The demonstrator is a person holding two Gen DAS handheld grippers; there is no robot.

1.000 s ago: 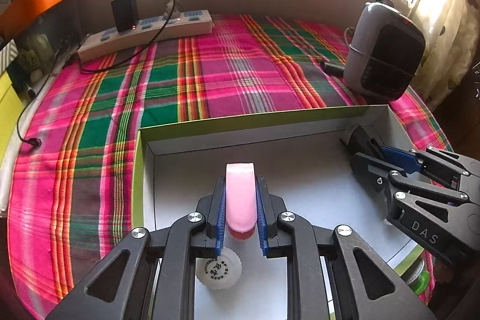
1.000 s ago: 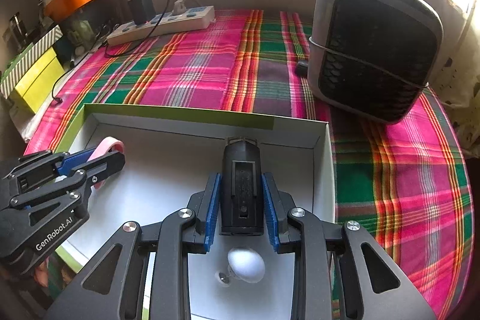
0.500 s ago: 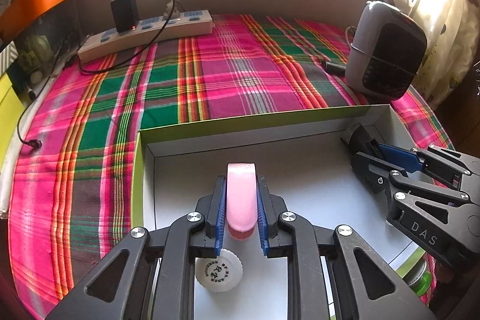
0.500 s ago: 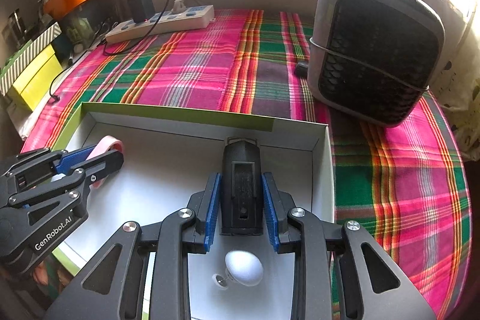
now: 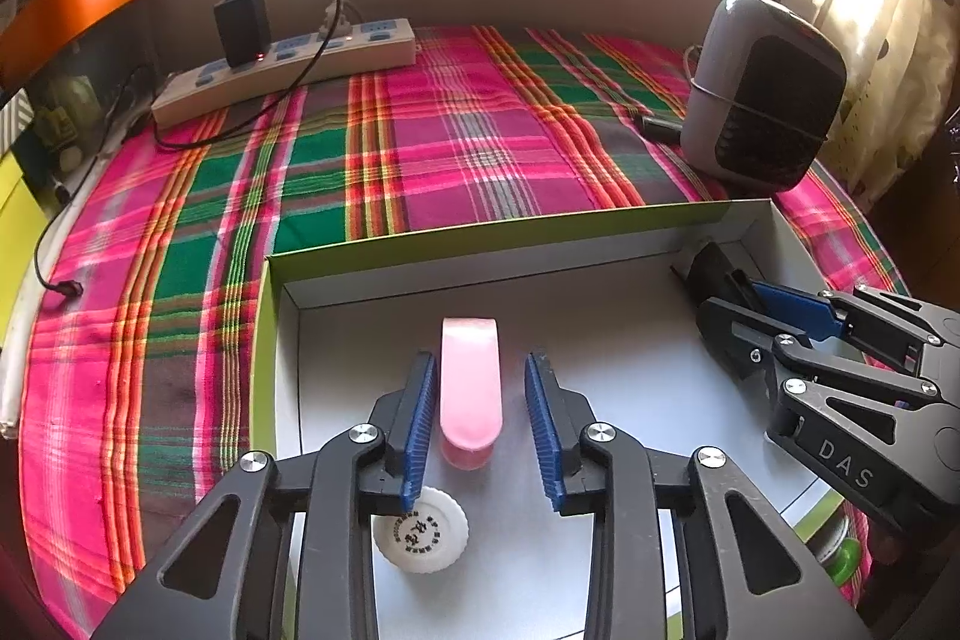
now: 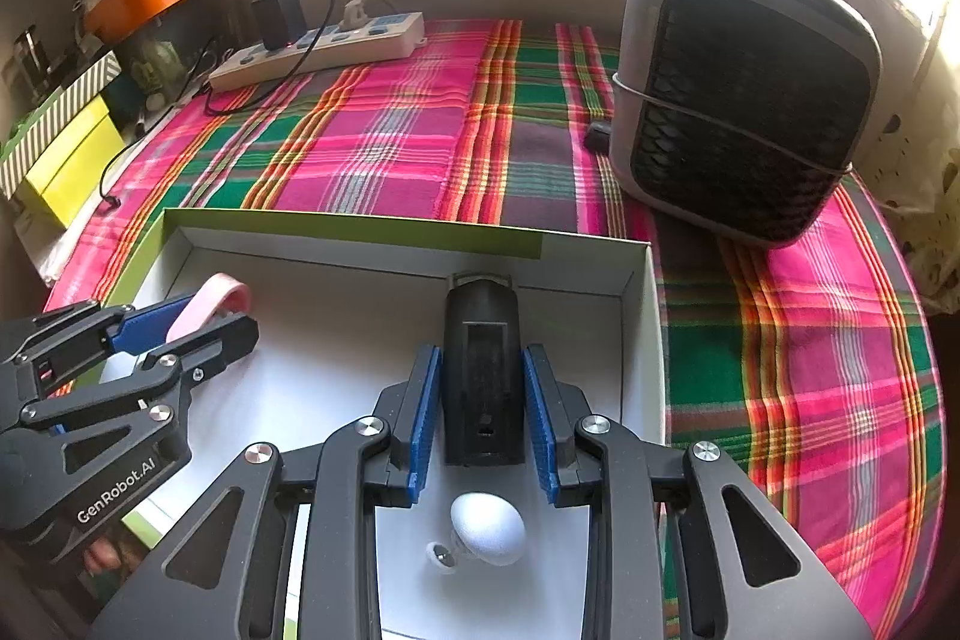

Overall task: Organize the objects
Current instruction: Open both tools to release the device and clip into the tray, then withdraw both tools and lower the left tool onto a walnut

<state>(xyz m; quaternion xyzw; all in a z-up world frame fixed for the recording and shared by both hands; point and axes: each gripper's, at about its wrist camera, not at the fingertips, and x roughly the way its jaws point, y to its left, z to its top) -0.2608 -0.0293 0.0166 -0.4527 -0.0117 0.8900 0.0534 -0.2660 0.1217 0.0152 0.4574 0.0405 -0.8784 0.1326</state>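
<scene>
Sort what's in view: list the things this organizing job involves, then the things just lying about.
In the job: pink object, black device, white box, white cap, white bulb.
Lying about: power strip, charger, grey heater, plaid cloth.

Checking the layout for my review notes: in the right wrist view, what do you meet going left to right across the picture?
Yellow box → left gripper → power strip → black device between the right gripper's pads → grey heater.
</scene>
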